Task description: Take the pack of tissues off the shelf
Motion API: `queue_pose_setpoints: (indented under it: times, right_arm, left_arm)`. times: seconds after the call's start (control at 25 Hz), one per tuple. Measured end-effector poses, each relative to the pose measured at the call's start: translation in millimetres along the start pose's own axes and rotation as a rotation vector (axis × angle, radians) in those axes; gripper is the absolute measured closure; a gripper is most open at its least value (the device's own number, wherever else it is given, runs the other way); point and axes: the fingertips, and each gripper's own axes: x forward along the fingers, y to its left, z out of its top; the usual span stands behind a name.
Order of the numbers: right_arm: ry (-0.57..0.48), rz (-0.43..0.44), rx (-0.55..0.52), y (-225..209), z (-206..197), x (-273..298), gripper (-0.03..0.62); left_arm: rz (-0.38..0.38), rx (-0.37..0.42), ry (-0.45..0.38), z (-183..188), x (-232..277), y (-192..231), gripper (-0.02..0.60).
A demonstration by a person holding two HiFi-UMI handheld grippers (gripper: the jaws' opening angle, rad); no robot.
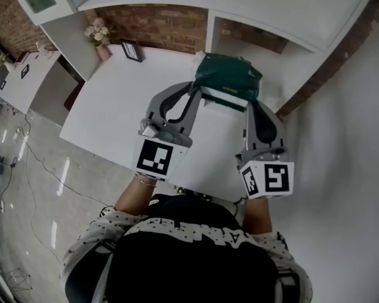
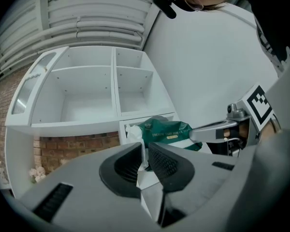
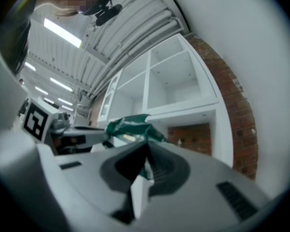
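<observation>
The pack of tissues [image 1: 227,74], in a dark green wrapper with a white end, hangs in the air between both tongs. It is above the far right part of the white desk [image 1: 114,106], just in front of the low opening of the white shelf unit [image 2: 87,95]. From the head view I cannot tell for certain whether its far side touches the shelf's edge or hangs just clear of it.

The left tongs [image 2: 145,161] are clenched on the pack's white end: in the left gripper view a fold of pale wrapper sits pinched between the two ribbed pads, which stand only a sliver apart. The right tongs [image 3: 146,161] are clamped on the opposite side, their pads nearly together with a thin edge of green wrapper caught between them. Each gripper view shows the other gripper across the pack.

In the head view the two grippers reach forward side by side from the person's arms, their marker cubes nearest the body.

At the desk's far left corner stand a small pot of pale flowers [image 1: 100,33] and, just beside it, a dark picture frame [image 1: 131,49], both well apart from the pack. A brick wall [image 1: 158,21] runs behind the desk under the shelf.
</observation>
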Motion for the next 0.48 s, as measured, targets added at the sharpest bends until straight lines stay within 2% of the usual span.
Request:
queue_pose_setpoints:
  times: [0.48]
  right_arm:
    - [0.049,-0.015,0.007,-4.2,-16.4,-0.4,0.555]
  left_arm:
    - [-0.03,-0.018,0.047,-22.1,4.1,-5.3,0.508]
